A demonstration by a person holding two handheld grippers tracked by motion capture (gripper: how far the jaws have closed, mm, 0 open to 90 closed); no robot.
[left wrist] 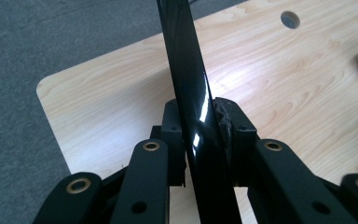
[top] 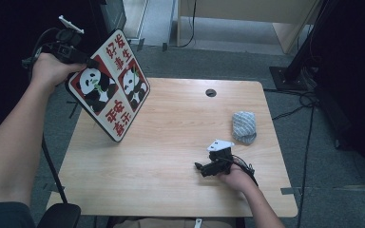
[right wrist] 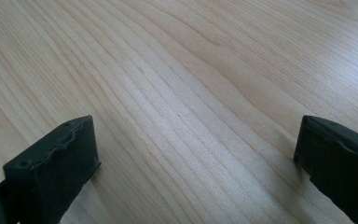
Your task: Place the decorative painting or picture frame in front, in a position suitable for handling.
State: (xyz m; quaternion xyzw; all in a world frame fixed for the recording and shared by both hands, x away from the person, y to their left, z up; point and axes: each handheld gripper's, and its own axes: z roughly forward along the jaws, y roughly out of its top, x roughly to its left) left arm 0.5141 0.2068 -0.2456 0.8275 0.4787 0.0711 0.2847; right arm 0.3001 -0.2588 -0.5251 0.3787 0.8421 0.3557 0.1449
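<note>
Wooden table [top: 171, 156] stands on grey carpet; at ten o'clock the left gripper [top: 91, 63] pinches the panda board [top: 108, 85] by its edge, tilted, lower corner near the tabletop. The lift looks under way, and carrying it on calls for a steady pinch. Right gripper [top: 198, 166] rests at five o'clock, jaws spread and empty.

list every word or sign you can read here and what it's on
"好发" and "事生": red characters in the top white quarter of the square panda board with a black edge, held tilted in the left gripper.
"平安" and "喜乐": red characters in its bottom white quarter.
These characters are small, so the reading is unsure.
The grey folded cloth and light wooden table bear no text.
</note>
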